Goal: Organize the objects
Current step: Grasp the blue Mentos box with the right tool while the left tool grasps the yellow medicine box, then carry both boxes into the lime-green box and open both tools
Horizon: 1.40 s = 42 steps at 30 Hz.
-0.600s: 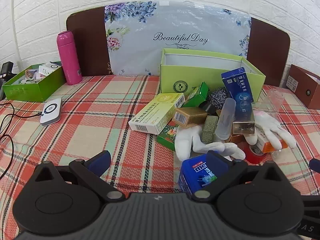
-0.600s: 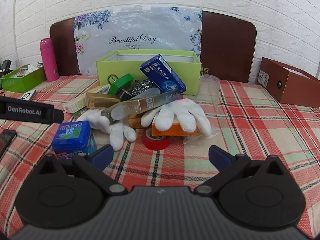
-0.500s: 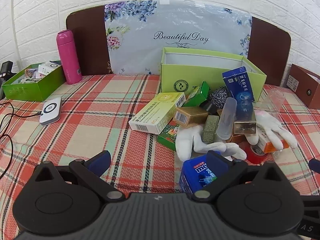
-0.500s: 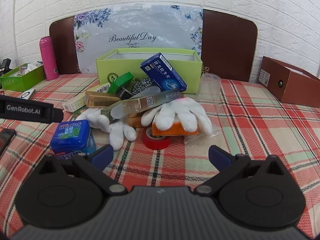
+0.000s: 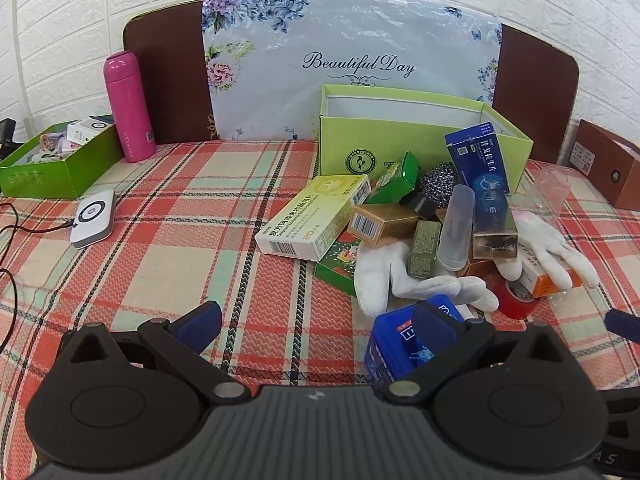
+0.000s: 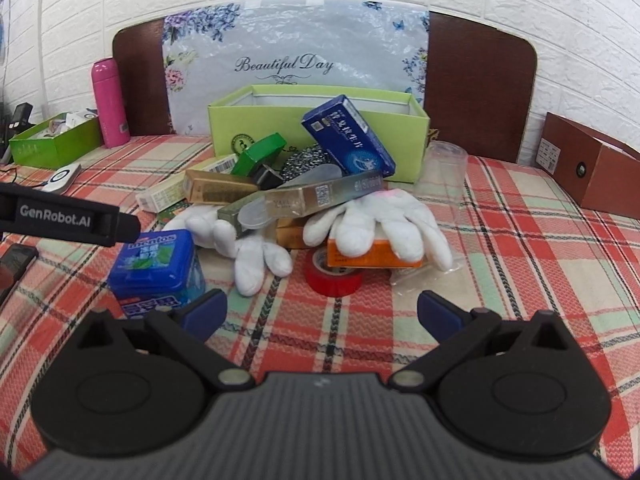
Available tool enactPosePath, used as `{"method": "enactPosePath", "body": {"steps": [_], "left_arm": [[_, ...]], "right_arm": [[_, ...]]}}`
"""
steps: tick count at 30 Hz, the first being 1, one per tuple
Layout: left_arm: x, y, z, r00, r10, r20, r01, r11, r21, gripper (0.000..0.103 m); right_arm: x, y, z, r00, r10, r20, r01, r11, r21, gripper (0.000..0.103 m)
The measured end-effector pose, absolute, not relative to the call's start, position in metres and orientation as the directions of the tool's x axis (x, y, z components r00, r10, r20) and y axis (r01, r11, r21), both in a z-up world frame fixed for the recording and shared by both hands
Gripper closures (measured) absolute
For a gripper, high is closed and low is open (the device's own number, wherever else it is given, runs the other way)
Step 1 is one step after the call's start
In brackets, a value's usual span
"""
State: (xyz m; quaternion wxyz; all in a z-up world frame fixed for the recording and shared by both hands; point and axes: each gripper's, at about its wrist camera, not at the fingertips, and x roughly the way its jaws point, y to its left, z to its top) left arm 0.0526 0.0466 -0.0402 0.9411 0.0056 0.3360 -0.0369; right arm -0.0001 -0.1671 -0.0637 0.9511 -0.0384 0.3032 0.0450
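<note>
A heap of small boxes, white gloves (image 6: 384, 224) and a red tape roll (image 6: 334, 274) lies on the plaid table before an open light-green box (image 5: 400, 136), which also shows in the right wrist view (image 6: 320, 128). A blue Mentos tub (image 6: 158, 266) stands at the heap's near left. In the left wrist view the tub (image 5: 394, 346) sits just behind my right fingertip. My left gripper (image 5: 318, 322) is open and empty above the cloth. My right gripper (image 6: 322, 312) is open and empty, in front of the tape roll. A yellow-white medicine box (image 5: 316, 212) lies left of the heap.
A pink bottle (image 5: 128, 106) and a dark-green tray of small items (image 5: 56, 160) stand at the far left, with a white device on a cable (image 5: 93, 218) nearby. A brown box (image 6: 592, 164) sits far right. A floral board leans on the headboard behind.
Both grippers have crept slightly forward toward the heap; the Mentos tub sits lower and closer in the left wrist view. Nothing was grasped.
</note>
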Motion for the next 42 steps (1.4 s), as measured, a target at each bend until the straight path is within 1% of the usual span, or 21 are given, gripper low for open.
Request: {"method": "enactPosePath", "body": {"steps": [3, 8, 14, 16, 17, 18, 20, 21, 24, 25, 28, 29, 31, 32, 33, 34, 36, 39, 42], "left_arm": [[0.056, 0.059, -0.042, 0.759, -0.122, -0.64, 0.113, 0.992, -0.055, 0.0], [0.063, 0.079, -0.039, 0.768, -0.108, -0.632, 0.1, 0.994, -0.048, 0.0], [0.078, 0.086, -0.028, 0.795, -0.116, -0.595, 0.108, 0.993, -0.05, 0.0], [0.09, 0.084, -0.034, 0.795, -0.149, -0.589, 0.144, 0.988, -0.055, 0.0], [0.098, 0.083, -0.039, 0.788, -0.153, -0.596, 0.154, 0.987, -0.049, 0.0], [0.107, 0.081, -0.044, 0.786, -0.15, -0.6, 0.159, 0.987, -0.039, 0.0], [0.127, 0.079, -0.054, 0.784, -0.143, -0.605, 0.164, 0.986, -0.02, 0.0], [0.137, 0.08, -0.058, 0.776, -0.151, -0.613, 0.166, 0.986, -0.033, 0.0], [0.165, 0.084, -0.066, 0.742, -0.23, -0.63, 0.198, 0.973, -0.121, 0.0], [0.172, 0.085, -0.069, 0.734, -0.232, -0.638, 0.194, 0.972, -0.13, 0.0], [0.195, 0.083, -0.081, 0.719, -0.185, -0.67, 0.151, 0.982, -0.11, 0.0], [0.2, 0.083, -0.084, 0.706, -0.192, -0.682, 0.153, 0.981, -0.117, 0.0], [0.202, 0.087, -0.089, 0.713, -0.23, -0.662, 0.166, 0.973, -0.16, 0.0], [0.201, 0.088, -0.089, 0.712, -0.245, -0.658, 0.171, 0.97, -0.175, 0.005], [0.197, 0.09, -0.087, 0.71, -0.272, -0.649, 0.181, 0.962, -0.206, 0.026], [0.191, 0.091, -0.084, 0.699, -0.29, -0.653, 0.184, 0.956, -0.228, 0.029], [0.176, 0.088, -0.082, 0.693, -0.27, -0.668, 0.175, 0.963, -0.207, 0.03], [0.144, 0.084, -0.084, 0.701, -0.252, -0.667, 0.193, 0.968, -0.162, 0.03], [0.107, 0.086, -0.084, 0.682, -0.25, -0.688, 0.17, 0.968, -0.184, 0.032]], "right_arm": [[0.001, -0.158, -0.066, 0.803, 0.134, -0.581, -0.177, 0.984, -0.018, 0.0], [0.007, -0.125, -0.071, 0.799, 0.233, -0.554, -0.308, 0.95, -0.044, 0.0], [0.024, -0.093, -0.072, 0.782, 0.317, -0.536, -0.378, 0.926, -0.005, 0.0], [0.031, -0.087, -0.079, 0.757, 0.326, -0.566, -0.397, 0.918, -0.003, 0.009], [0.032, -0.087, -0.082, 0.745, 0.339, -0.574, -0.407, 0.913, 0.01, 0.025], [0.032, -0.089, -0.084, 0.732, 0.346, -0.586, -0.411, 0.911, 0.024, 0.045], [0.03, -0.097, -0.084, 0.722, 0.357, -0.593, -0.41, 0.911, 0.049, 0.046], [0.028, -0.101, -0.083, 0.721, 0.356, -0.594, -0.411, 0.91, 0.046, 0.046], [0.019, -0.115, -0.082, 0.733, 0.324, -0.597, -0.394, 0.919, 0.015, 0.046], [0.016, -0.121, -0.082, 0.735, 0.318, -0.599, -0.387, 0.922, 0.015, 0.046], [0.008, -0.138, -0.081, 0.739, 0.301, -0.603, -0.357, 0.934, 0.028, 0.046], [0.005, -0.142, -0.08, 0.74, 0.294, -0.605, -0.348, 0.937, 0.03, 0.046], [0.001, -0.148, -0.079, 0.741, 0.288, -0.607, -0.337, 0.941, 0.035, 0.046], [-0.001, -0.151, -0.078, 0.739, 0.288, -0.609, -0.336, 0.941, 0.037, 0.046], [0.0, -0.153, -0.077, 0.736, 0.286, -0.614, -0.338, 0.941, 0.033, 0.046], [-0.002, -0.156, -0.076, 0.734, 0.283, -0.617, -0.339, 0.94, 0.028, 0.046], [-0.006, -0.162, -0.075, 0.735, 0.269, -0.622, -0.325, 0.945, 0.024, 0.046], [-0.008, -0.174, -0.073, 0.74, 0.245, -0.627, -0.292, 0.956, 0.03, 0.046], [-0.011, -0.188, -0.072, 0.743, 0.226, -0.63, -0.262, 0.964, 0.038, 0.046]]}}
